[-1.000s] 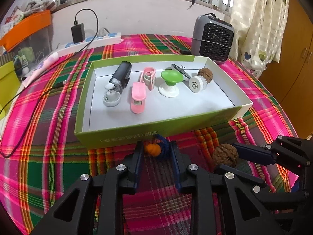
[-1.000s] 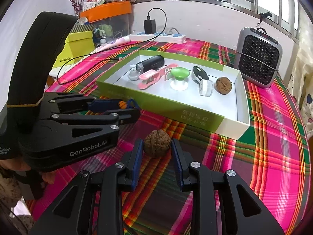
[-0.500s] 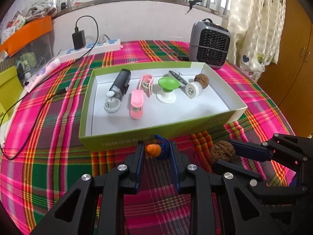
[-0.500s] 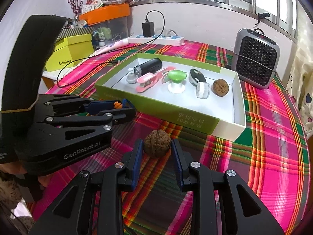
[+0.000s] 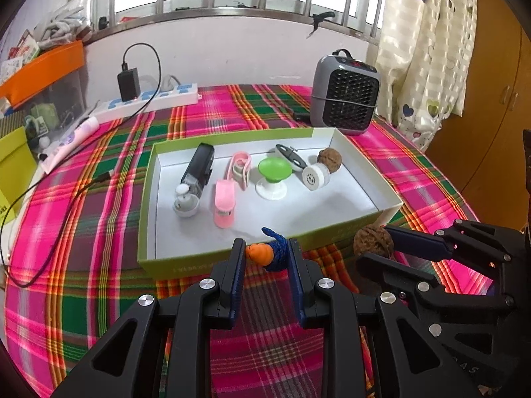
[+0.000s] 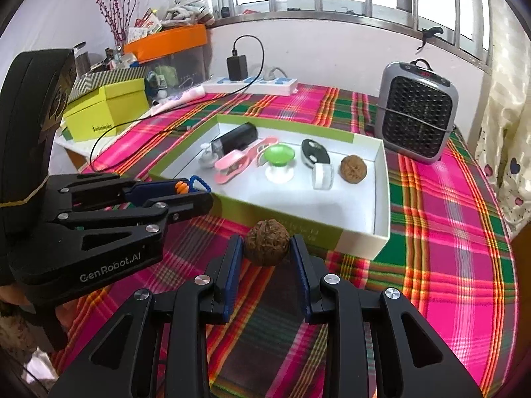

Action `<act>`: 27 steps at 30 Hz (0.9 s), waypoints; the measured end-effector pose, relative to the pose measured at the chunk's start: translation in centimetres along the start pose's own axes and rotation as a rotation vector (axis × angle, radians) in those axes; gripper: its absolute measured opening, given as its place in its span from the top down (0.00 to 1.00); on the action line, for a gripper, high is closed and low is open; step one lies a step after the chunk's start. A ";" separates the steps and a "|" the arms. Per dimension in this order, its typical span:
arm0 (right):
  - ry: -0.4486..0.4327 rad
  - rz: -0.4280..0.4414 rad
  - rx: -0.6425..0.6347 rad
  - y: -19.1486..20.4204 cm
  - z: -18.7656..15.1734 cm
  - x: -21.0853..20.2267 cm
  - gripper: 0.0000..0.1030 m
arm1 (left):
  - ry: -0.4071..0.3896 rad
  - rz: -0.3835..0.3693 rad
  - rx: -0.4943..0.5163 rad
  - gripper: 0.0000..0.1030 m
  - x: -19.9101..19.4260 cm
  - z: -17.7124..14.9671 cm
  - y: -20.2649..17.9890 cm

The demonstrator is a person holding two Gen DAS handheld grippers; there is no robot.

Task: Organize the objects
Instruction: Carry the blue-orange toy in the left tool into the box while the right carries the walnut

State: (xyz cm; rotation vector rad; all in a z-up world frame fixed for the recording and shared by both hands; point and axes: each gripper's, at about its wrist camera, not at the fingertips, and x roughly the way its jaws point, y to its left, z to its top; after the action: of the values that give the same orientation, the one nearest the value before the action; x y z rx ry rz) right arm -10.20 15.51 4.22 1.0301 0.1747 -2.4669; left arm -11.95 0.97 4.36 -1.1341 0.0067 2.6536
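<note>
My left gripper point(image 5: 265, 253) is shut on a small orange charm with a blue cord point(image 5: 267, 254), held just above the near wall of the green-sided box point(image 5: 186, 265). My right gripper point(image 6: 267, 248) is shut on a brown walnut point(image 6: 267, 242), lifted in front of the box's near right part. The left wrist view shows that walnut point(image 5: 373, 241) between the right fingers point(image 5: 418, 243); the right wrist view shows the charm point(image 6: 186, 186) in the left gripper point(image 6: 195, 194). Inside the box lie a second walnut point(image 5: 329, 160), a green suction knob point(image 5: 274, 173), pink clips point(image 5: 225, 205) and a black device point(image 5: 198, 174).
A grey fan heater point(image 5: 345, 99) stands behind the box at the right. A white power strip with a charger point(image 5: 149, 98) and its black cable point(image 5: 66, 205) lie at the back left. Yellow-green boxes point(image 6: 109, 112) and an orange bin point(image 6: 166, 41) stand left. Curtains point(image 5: 428, 53) hang right.
Both grippers have risen a little with their loads, so the box sits lower and farther in view. The charm now hangs over the box's near wall.
</note>
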 end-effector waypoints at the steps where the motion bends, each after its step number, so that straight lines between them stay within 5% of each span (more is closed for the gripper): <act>1: -0.001 -0.001 0.001 -0.1 0.1 0.0 0.70 | -0.003 0.000 0.002 0.78 0.0 0.1 0.0; 27: 0.042 -0.085 0.052 -4.1 3.5 3.6 0.70 | 0.041 -0.011 -0.003 0.78 3.9 3.0 0.4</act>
State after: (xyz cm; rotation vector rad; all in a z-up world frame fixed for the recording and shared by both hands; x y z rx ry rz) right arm -16.59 16.86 3.91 1.1186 0.1720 -2.5396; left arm -16.77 1.82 3.62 -1.1850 0.0043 2.6211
